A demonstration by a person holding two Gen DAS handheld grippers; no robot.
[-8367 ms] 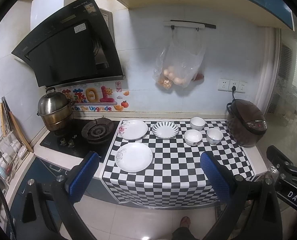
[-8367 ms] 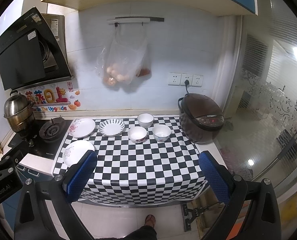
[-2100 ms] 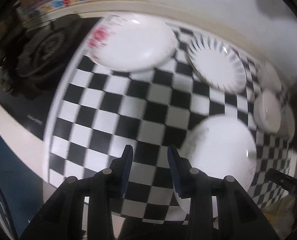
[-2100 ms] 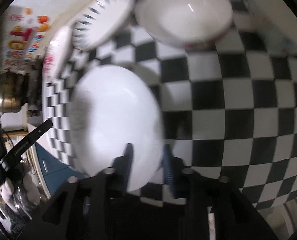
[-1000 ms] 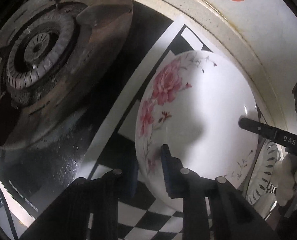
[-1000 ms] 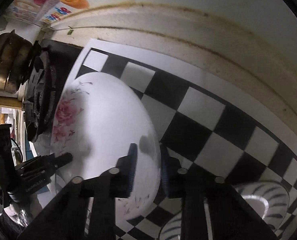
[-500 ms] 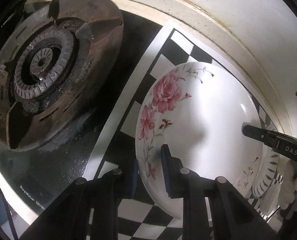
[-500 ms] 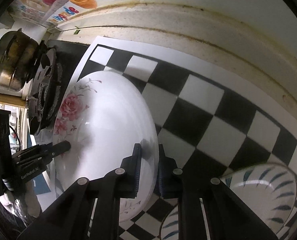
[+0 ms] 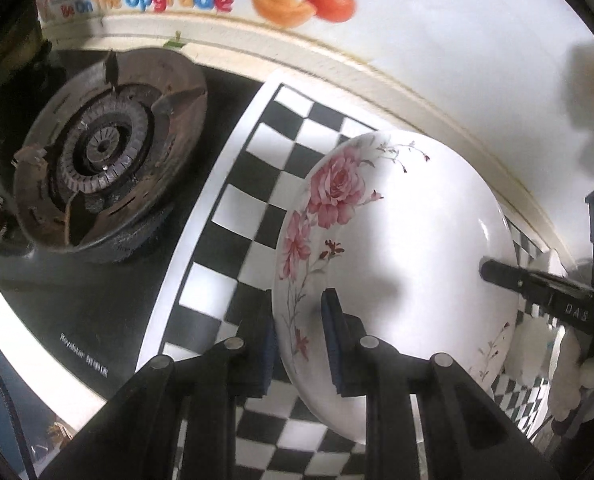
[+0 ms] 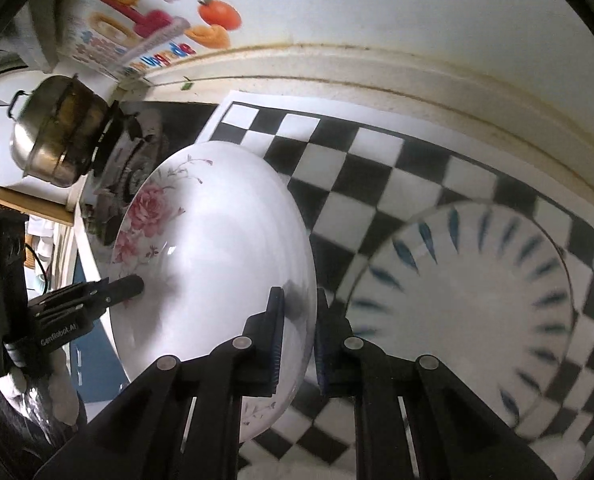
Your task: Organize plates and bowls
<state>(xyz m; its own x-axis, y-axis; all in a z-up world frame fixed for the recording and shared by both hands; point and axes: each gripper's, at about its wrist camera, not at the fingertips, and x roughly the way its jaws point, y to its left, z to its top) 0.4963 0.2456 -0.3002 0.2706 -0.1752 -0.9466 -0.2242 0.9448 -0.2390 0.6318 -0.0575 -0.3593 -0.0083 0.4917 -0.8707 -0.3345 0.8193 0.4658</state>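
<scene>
A white plate with pink flowers is held from both sides above the checkered cloth. My left gripper is shut on its near rim. My right gripper is shut on the opposite rim of the same plate. Each gripper shows in the other's view, the right one at the plate's far edge, the left one at its left edge. A white plate with blue dashes lies on the cloth just right of the held plate. Whether a second plate lies under the held one is hidden.
A gas burner sits left of the cloth on the black hob. A steel pot stands further left. The tiled wall with fruit stickers runs close behind. The counter's front edge is at the lower left.
Both grippers have pulled back and up with the flowered plate between them. More of the cloth and wall shows now, and the blue-dashed plate has come into the right wrist view.
</scene>
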